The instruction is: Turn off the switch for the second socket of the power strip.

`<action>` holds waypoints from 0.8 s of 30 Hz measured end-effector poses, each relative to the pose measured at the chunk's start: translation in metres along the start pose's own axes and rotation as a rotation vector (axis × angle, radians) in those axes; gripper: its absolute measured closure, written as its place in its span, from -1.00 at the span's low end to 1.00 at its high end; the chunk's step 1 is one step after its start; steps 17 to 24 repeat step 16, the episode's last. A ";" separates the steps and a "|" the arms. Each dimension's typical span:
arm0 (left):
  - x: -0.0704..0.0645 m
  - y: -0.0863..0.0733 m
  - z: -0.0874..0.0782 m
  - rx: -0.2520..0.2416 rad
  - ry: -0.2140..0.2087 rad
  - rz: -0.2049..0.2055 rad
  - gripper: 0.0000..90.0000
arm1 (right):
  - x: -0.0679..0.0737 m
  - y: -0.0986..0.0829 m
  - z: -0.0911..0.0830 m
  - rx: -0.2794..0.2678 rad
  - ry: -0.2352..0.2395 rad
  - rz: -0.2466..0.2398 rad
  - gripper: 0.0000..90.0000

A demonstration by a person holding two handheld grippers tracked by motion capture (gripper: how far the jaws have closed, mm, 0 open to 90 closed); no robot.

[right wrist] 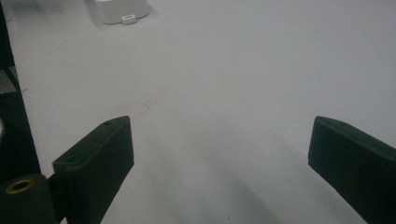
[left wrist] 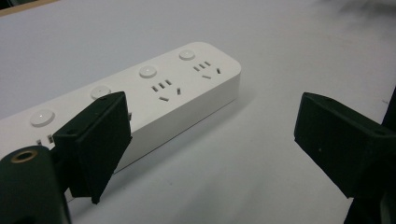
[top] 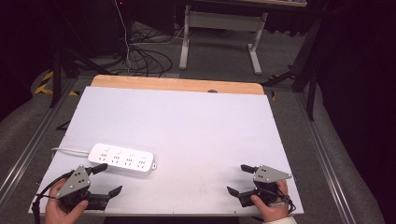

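Observation:
A white power strip point(top: 122, 158) with several sockets and round buttons lies on the white table top point(top: 187, 126) at the front left, its cord running off to the left. My left gripper point(top: 108, 179) is open at the front left corner, one jaw next to the strip's near side, nothing between the jaws. The left gripper view has the power strip point(left wrist: 154, 93) close ahead, beside the left jaw. My right gripper point(top: 239, 179) is open at the front right, held low over bare table. The right gripper view catches the power strip's end point(right wrist: 122, 10) far off at the top left.
A wooden strip point(top: 177, 85) edges the table's far side. Beyond it are a white desk frame point(top: 219, 32) and loose cables point(top: 144, 56) on the grey floor. Metal rails point(top: 28, 144) run along both sides of the table.

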State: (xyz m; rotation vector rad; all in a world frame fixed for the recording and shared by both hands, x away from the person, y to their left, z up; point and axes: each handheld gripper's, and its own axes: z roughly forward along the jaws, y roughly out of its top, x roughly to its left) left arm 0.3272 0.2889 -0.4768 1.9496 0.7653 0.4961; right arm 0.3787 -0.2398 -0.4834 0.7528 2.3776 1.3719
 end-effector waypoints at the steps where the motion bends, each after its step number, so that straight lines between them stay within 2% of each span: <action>1: 0.000 0.000 0.001 0.001 0.000 -0.006 -0.75 | 0.000 0.000 0.000 0.000 0.001 0.000 -0.83; 7: 0.000 0.001 -0.001 -0.009 0.016 -0.014 -0.75 | 0.000 0.000 0.000 0.000 0.000 0.001 -0.83; 11: 0.000 0.001 -0.003 -0.031 -0.008 -0.063 -0.75 | 0.000 0.000 0.000 0.003 0.000 -0.002 -0.83; 16: 0.001 0.002 -0.004 -0.020 0.006 -0.044 -0.75 | 0.000 0.000 0.000 0.000 -0.002 -0.001 -0.83; 24: 0.001 0.002 -0.004 -0.020 0.006 -0.044 -0.75 | 0.000 0.000 0.000 0.000 -0.002 -0.001 -0.83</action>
